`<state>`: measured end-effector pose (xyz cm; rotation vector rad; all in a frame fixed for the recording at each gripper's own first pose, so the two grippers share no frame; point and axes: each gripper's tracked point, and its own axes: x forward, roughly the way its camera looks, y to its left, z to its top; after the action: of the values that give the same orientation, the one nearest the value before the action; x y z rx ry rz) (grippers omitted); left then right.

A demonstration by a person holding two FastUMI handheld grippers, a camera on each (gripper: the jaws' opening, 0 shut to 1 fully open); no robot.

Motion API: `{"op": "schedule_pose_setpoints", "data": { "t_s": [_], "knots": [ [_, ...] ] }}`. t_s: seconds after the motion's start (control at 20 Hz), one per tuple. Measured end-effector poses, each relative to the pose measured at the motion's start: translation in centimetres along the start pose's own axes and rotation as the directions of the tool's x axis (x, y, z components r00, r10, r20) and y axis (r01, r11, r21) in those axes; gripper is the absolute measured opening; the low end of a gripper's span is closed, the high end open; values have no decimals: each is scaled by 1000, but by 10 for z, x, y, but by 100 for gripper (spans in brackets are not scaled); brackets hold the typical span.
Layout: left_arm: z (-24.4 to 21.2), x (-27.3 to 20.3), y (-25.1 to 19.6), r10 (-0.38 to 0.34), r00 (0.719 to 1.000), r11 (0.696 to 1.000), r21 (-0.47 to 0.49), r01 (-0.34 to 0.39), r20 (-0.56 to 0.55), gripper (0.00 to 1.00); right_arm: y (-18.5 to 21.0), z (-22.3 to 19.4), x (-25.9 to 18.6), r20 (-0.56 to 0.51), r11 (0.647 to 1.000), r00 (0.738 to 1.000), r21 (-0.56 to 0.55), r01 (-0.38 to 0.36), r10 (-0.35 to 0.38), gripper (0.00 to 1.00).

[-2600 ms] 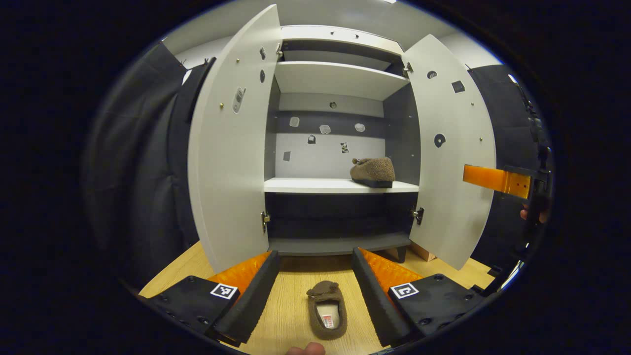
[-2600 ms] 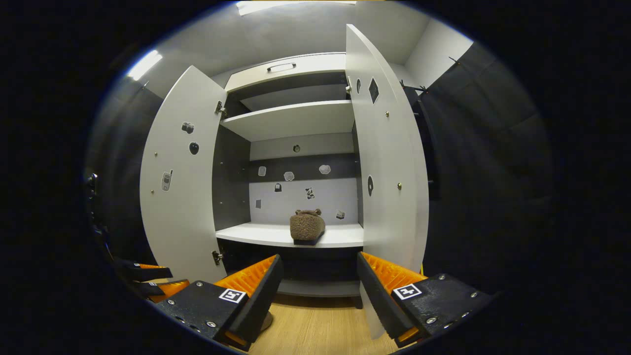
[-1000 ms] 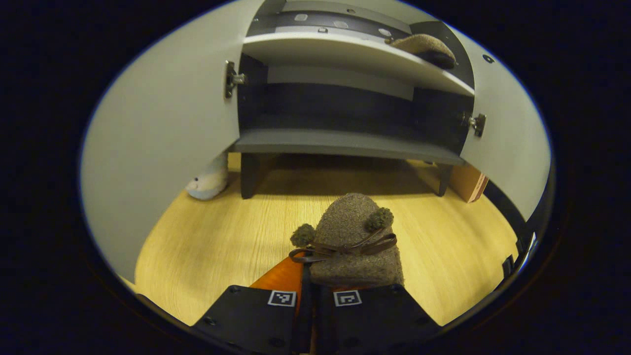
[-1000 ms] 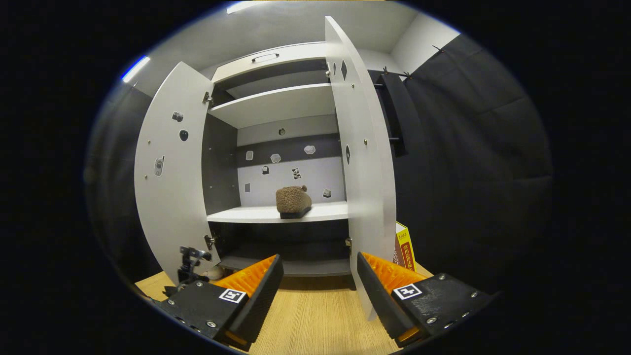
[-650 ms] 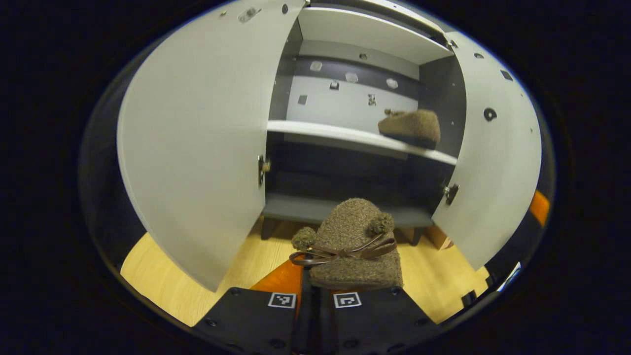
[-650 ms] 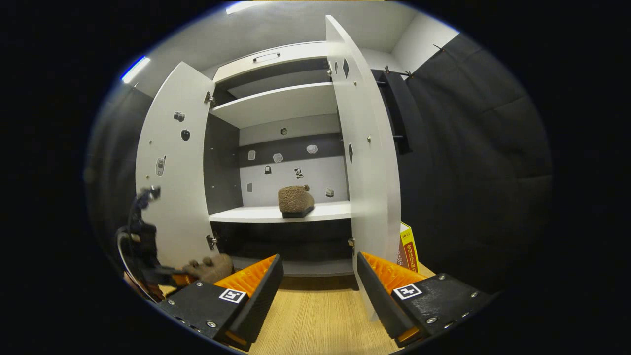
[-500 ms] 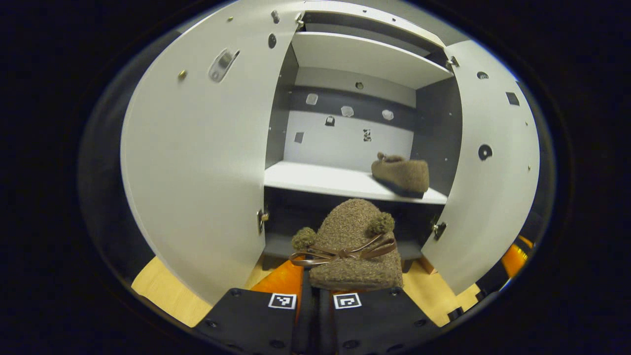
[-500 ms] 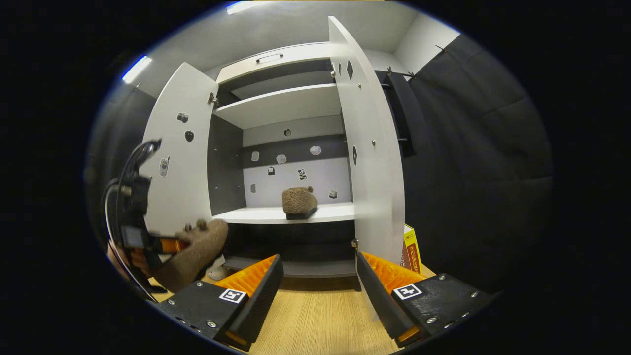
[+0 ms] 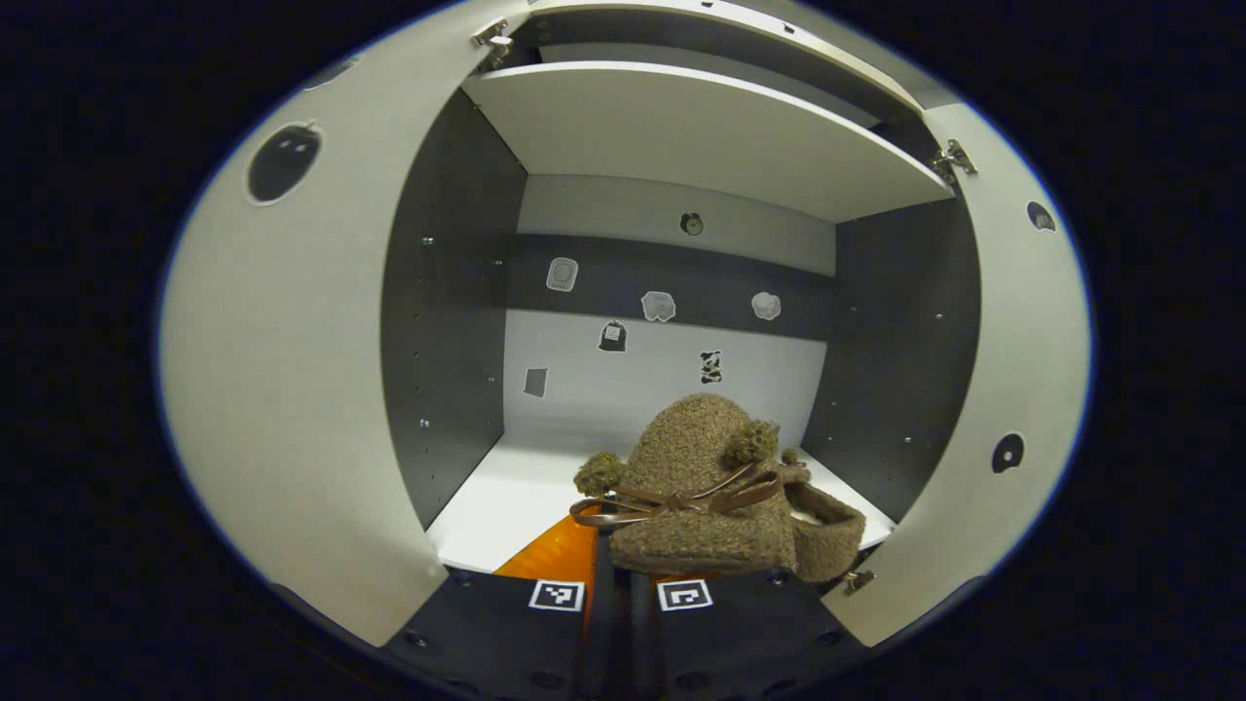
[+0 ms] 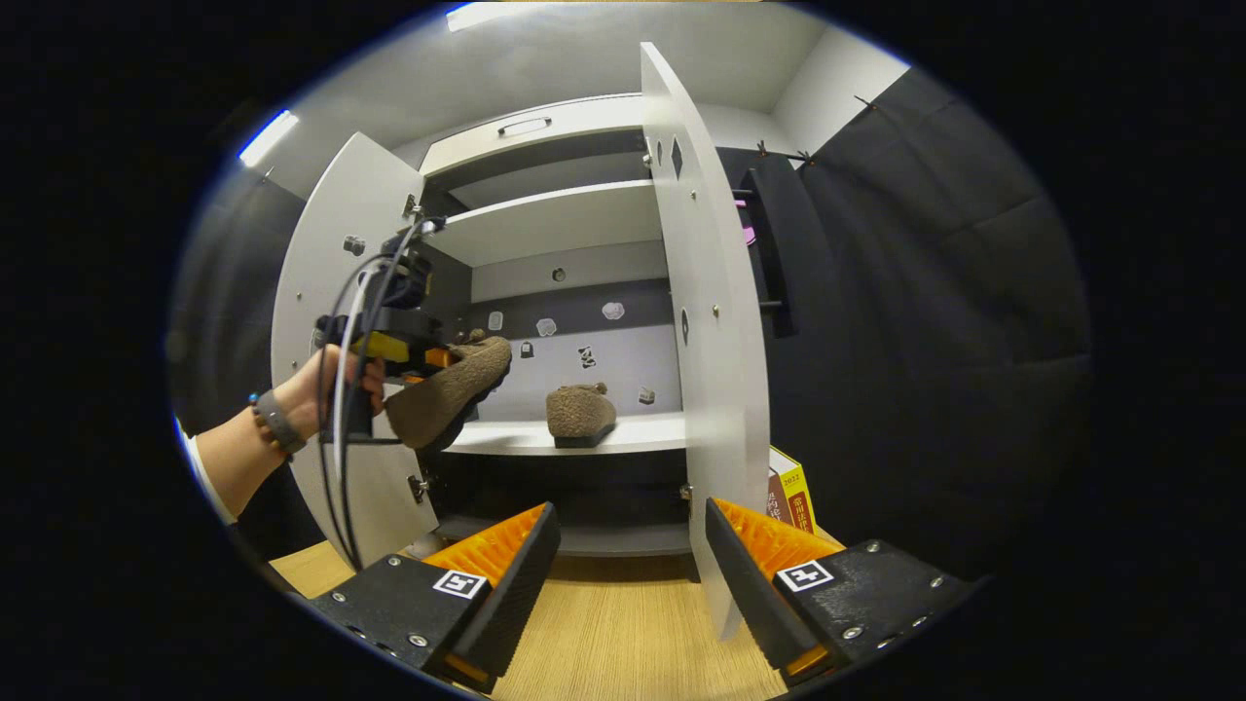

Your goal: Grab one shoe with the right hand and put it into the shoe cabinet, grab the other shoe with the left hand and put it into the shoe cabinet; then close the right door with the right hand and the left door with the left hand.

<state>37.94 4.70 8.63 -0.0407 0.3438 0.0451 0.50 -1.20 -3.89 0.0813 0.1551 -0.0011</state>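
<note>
Up from the floor since a moment ago, the left tool (image 9: pixel 629 574) now carries its brown slipper (image 9: pixel 696 487) level with the middle shelf (image 9: pixel 496 497) of the shoe cabinet (image 9: pixel 448 321), fingers clenched on the heel. From the left gripper view, the toe points into the open compartment, and the other slipper (image 9: pixel 827 531) peeks out just behind it on the shelf's right side. Both doors stand wide open.

From the right gripper view, the right tool (image 10: pixel 628 565) hangs low over the wooden floor (image 10: pixel 623 643), its fingers spread and holding nothing. Farther off, a hand (image 10: pixel 326 385) holds the left tool before the left door (image 10: pixel 336 282), slipper tilted toe-down at the shelf's front edge. The right door (image 10: pixel 706 341) stands edge-on just ahead.
</note>
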Motion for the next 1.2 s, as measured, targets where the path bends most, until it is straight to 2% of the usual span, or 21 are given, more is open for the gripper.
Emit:
{"op": "schedule_pose_setpoints", "data": {
  "t_s": [0.2, 0.35, 0.4, 0.55, 0.7, 0.75, 0.8, 0.9, 1.0, 1.15, 1.2],
  "knots": [
    [-20, 76, -10, -12, 990, 999, 40, 18, -140, 14, -4, 4, -1, 1, 1000, 1000, 0, 15, -15, 93],
    [-34, 115, -8, 24, 978, 998, 56, -13, -205, 14, -7, 6, 1, 1, 1000, 1000, -9, 24, -23, 93],
    [-39, 123, -5, 35, 975, 999, 47, -26, -220, 14, -9, 7, 1, 1, 1000, 1000, -10, 27, -27, 93],
    [-57, 135, -9, -8, 960, 1000, -9, 5, -280, 18, -15, 8, -2, 3, 999, 999, -2, 42, -42, 93],
    [-71, 140, 6, 38, 951, 999, -14, -44, -306, 39, -18, 8, -2, 3, 999, 999, -3, 51, -51, 93],
    [-71, 141, 9, 45, 952, 998, -19, -53, -302, 36, -18, 9, -1, 5, 999, 999, -4, 50, -50, 93],
    [-72, 140, 10, 43, 953, 999, -19, -51, -300, 51, -19, 9, -1, 6, 999, 999, -5, 48, -48, 93],
    [-75, 137, 11, 35, 953, 999, -5, -39, -299, 60, -20, 6, 0, 0, 999, 999, -8, 48, -48, 93],
    [-74, 136, 15, 37, 959, 999, -11, -42, -281, 77, -20, 2, 0, -12, 999, 999, 0, 45, -45, 93],
    [-73, 125, 23, 25, 960, 998, -52, -41, -278, 96, -16, 2, 2, -11, 999, 999, 1, 33, -33, 93],
    [-71, 120, 26, 25, 962, 998, -53, -41, -270, 99, -15, 1, 2, -12, 1000, 1000, -1, 28, -28, 92]
  ]
}}
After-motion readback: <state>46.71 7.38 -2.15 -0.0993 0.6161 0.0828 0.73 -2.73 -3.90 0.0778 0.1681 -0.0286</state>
